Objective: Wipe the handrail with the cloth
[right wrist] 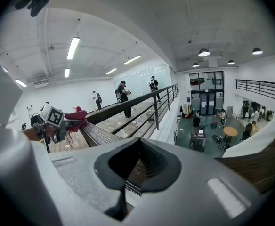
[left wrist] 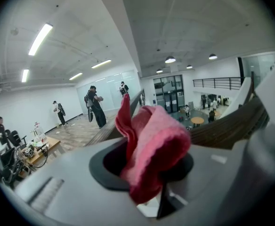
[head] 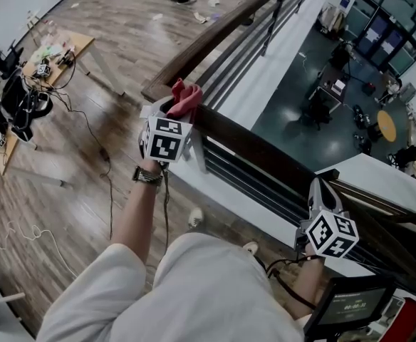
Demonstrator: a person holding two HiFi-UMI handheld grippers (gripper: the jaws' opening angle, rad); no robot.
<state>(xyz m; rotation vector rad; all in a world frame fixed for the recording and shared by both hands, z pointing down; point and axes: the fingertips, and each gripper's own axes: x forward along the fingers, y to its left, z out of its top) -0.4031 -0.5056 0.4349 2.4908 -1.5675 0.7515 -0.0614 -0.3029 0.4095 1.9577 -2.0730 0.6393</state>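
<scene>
My left gripper (head: 171,114) is shut on a pink cloth (head: 186,97), and holds it at the near end of the dark wooden handrail (head: 265,152). In the left gripper view the bunched cloth (left wrist: 151,142) fills the jaws, with the handrail (left wrist: 227,126) running off to the right. My right gripper (head: 320,191) hovers just above the same rail, further to the right. Its jaws are shut with nothing in them (right wrist: 137,166). From the right gripper view I see the left gripper (right wrist: 56,121), the cloth (right wrist: 76,116) and the rail (right wrist: 100,134).
A second handrail section (head: 222,27) with metal bars (head: 258,45) runs away toward the far end. Beyond the railing is a drop to a lower floor (head: 315,127) with tables and people. A desk (head: 58,48) and cables (head: 87,123) lie on the wood floor at left.
</scene>
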